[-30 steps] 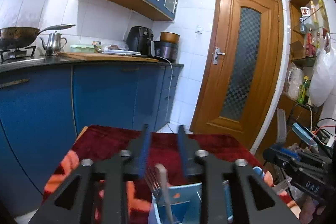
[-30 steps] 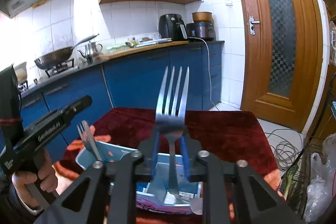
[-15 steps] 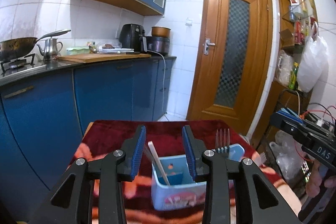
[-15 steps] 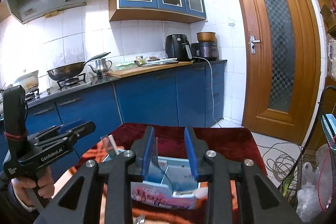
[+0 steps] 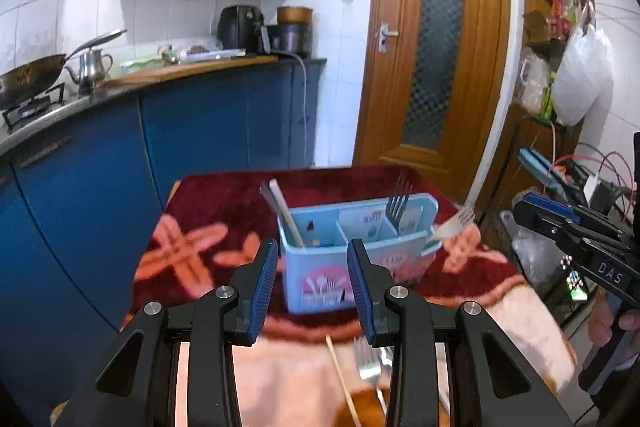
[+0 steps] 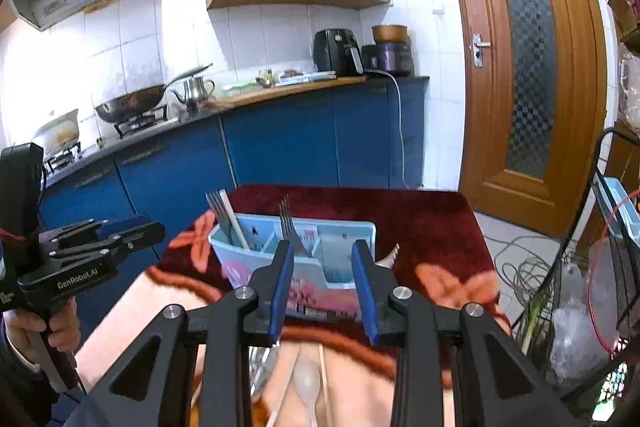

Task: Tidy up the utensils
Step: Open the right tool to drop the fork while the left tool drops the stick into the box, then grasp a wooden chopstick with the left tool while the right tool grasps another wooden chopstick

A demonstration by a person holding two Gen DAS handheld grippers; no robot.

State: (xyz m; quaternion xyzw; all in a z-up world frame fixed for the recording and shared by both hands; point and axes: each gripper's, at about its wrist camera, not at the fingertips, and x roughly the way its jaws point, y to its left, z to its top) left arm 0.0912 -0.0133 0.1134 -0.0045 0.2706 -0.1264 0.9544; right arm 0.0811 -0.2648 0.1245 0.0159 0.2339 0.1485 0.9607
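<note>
A light blue utensil caddy (image 5: 320, 271) stands on the red patterned cloth (image 5: 224, 203); it also shows in the right wrist view (image 6: 256, 259). A fork (image 5: 397, 205) stands in its right compartment, and a fork with a chopstick (image 5: 282, 211) in its left. Another fork (image 5: 454, 223) leans at the caddy's right side. My left gripper (image 5: 312, 287) is open and empty, in front of the caddy. My right gripper (image 6: 322, 287) is open and empty, in front of the caddy. Loose utensils lie below them: a fork (image 5: 370, 367), a chopstick (image 5: 342, 375), a plastic spoon (image 6: 306, 383).
Blue kitchen cabinets (image 5: 200, 131) run along the left behind the table. A wooden door (image 5: 436, 59) is at the back. A wire rack with bags and cables (image 6: 592, 307) stands to the right of the table.
My right gripper let go of its fork into the caddy and opened. Both grippers have drawn back from the caddy, which now sits farther ahead.
</note>
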